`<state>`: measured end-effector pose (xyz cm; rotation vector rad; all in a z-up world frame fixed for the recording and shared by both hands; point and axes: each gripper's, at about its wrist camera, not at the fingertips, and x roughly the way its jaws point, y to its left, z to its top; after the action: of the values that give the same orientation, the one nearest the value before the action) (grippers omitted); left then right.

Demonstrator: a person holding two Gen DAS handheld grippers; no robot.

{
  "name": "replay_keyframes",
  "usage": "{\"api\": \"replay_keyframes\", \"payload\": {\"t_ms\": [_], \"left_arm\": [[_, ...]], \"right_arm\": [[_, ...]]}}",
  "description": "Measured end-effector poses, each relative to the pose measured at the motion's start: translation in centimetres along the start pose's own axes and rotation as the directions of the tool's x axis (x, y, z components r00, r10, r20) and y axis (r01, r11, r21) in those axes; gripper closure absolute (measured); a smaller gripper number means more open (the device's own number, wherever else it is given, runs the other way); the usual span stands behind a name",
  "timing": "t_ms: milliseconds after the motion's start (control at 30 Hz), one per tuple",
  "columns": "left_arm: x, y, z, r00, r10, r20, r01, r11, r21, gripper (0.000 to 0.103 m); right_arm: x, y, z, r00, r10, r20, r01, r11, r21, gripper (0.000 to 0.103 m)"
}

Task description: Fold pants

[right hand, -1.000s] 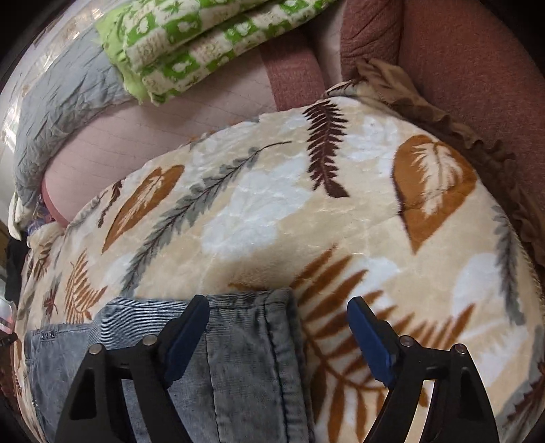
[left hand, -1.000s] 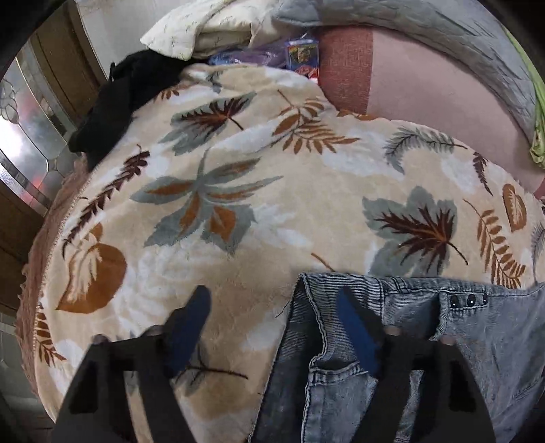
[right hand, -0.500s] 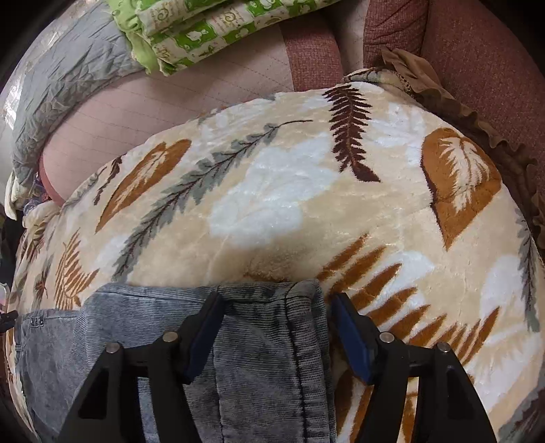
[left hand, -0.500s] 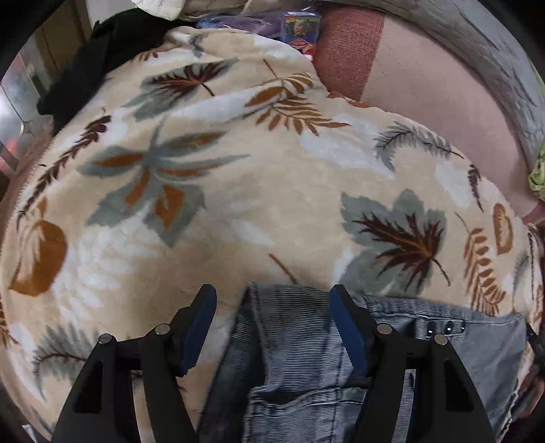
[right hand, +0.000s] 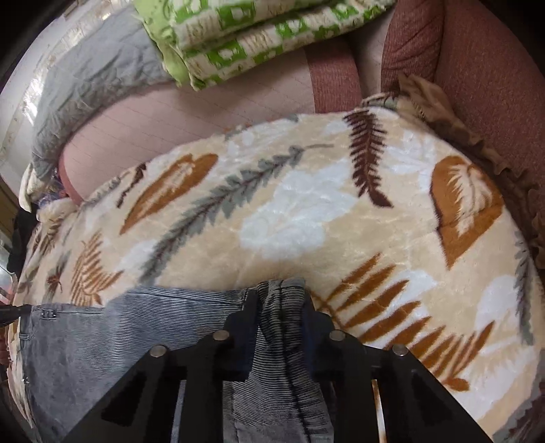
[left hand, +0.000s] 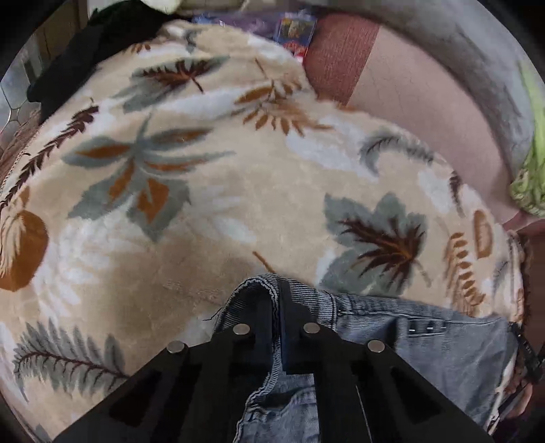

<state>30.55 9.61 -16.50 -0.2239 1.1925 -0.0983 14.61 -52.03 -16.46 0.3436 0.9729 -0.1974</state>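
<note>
Grey denim pants [left hand: 425, 344] lie with the waistband across a leaf-patterned blanket [left hand: 204, 204]. My left gripper [left hand: 276, 306] is shut on the left corner of the waistband, with the cloth bunched between its jaws. In the right wrist view the same pants [right hand: 136, 327] spread to the left. My right gripper [right hand: 281, 300] is shut on the right corner of the waistband, with a fold of denim pinched between its jaws. The fingertips of both grippers are hidden by cloth.
The blanket [right hand: 306, 218] covers a reddish sofa [right hand: 477, 68]. A green and white folded quilt [right hand: 245, 37] and a grey quilt [right hand: 88, 85] lie at the back. Dark clothing [left hand: 85, 58] lies at the far left, with colourful packets [left hand: 293, 30] behind the blanket.
Both grippers moved forward over the waistband corners and closed on them. The denim is now bunched up between the jaws of each.
</note>
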Motion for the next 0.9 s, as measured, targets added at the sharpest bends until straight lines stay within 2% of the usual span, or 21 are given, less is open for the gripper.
{"api": "replay_keyframes", "payload": {"t_ms": [133, 300, 333, 467, 600, 767, 800, 900], "left_arm": [[-4.1, -0.2, -0.9, 0.996, -0.063, 0.064, 0.062, 0.998, 0.025, 0.1], [-10.7, -0.6, -3.5, 0.978, -0.144, 0.151, 0.136, 0.989, 0.058, 0.1], [-11.7, -0.6, -4.0, 0.974, -0.155, 0.162, 0.147, 0.987, 0.062, 0.1], [-16.6, 0.6, -7.8, 0.957, -0.198, 0.212, 0.184, 0.979, 0.087, 0.1], [-20.5, 3.1, -13.8, 0.946, -0.223, 0.234, 0.208, 0.974, 0.086, 0.1], [-21.1, 6.4, -21.2, 0.958, -0.206, 0.197, 0.194, 0.978, 0.078, 0.099], [-20.2, 7.3, -23.2, 0.967, -0.191, 0.166, 0.181, 0.981, 0.072, 0.099], [-17.3, 9.3, -27.4, 0.985, -0.155, 0.077, 0.152, 0.988, 0.033, 0.099]], "right_arm": [[-3.4, -0.5, -0.1, 0.999, 0.021, 0.049, -0.022, 1.0, 0.011, 0.081], [-8.7, -0.8, -0.7, 0.992, 0.037, 0.121, -0.04, 0.999, 0.019, 0.081], [-9.7, -0.9, -0.9, 0.99, 0.039, 0.138, -0.043, 0.999, 0.021, 0.084], [-14.1, -1.5, -2.9, 0.98, 0.069, 0.187, -0.077, 0.996, 0.038, 0.084], [-18.6, -2.8, -6.6, 0.971, 0.102, 0.218, -0.115, 0.992, 0.049, 0.084], [-22.1, -4.7, -13.7, 0.976, 0.114, 0.184, -0.123, 0.992, 0.033, 0.084], [-22.2, -5.1, -14.9, 0.979, 0.119, 0.168, -0.126, 0.992, 0.032, 0.084], [-21.9, -5.8, -20.1, 0.991, 0.12, 0.06, -0.12, 0.993, -0.013, 0.084]]}}
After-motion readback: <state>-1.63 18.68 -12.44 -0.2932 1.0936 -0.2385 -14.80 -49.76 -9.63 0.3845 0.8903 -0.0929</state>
